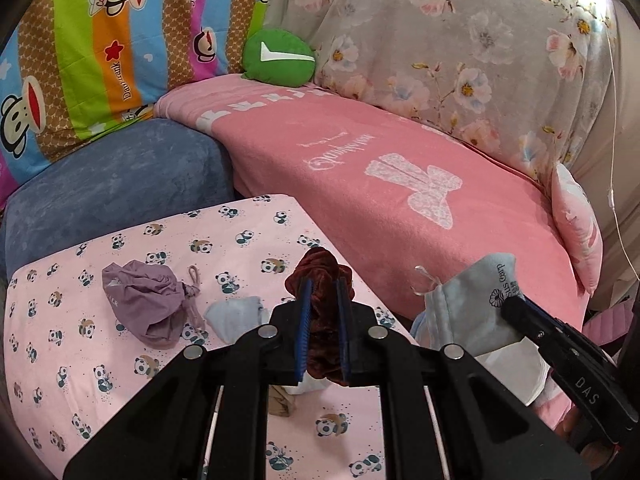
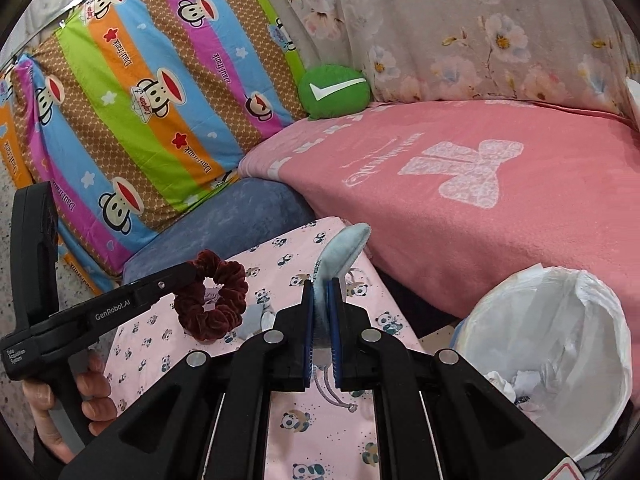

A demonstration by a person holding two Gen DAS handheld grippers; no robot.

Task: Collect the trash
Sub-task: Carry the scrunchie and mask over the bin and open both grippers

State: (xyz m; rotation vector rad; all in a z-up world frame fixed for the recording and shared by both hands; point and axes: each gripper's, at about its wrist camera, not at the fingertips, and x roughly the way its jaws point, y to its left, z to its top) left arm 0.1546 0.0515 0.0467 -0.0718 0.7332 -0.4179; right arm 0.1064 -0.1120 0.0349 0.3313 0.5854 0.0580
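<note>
Two pairs of tongs are seen, each pinching a soft item above the table [image 1: 120, 380] covered in pink panda-print cloth. The left tongs [image 1: 324, 332] are pressed together on a dark red velvet scrunchie [image 1: 320, 276], which is gripped between the blue pads and hangs clear of the cloth. The right tongs [image 2: 321, 334] are clamped on a pale blue face mask [image 2: 340, 252], whose folded body stands up above the pads.

On the table, a crumpled mauve drawstring pouch [image 1: 148, 304] is lying near a small pale blue cloth [image 1: 236, 316]; whether anything is inside the pouch cannot be told.

To the right of the table, a bin lined with a white plastic bag [image 2: 560, 312] is standing open on the floor. Crumpled white paper scraps [image 2: 520, 384] are seen at its bottom.

Behind, a pink blanket [image 1: 400, 168] is spread over a sofa, with a round green cushion [image 1: 280, 56] resting at its back.
</note>
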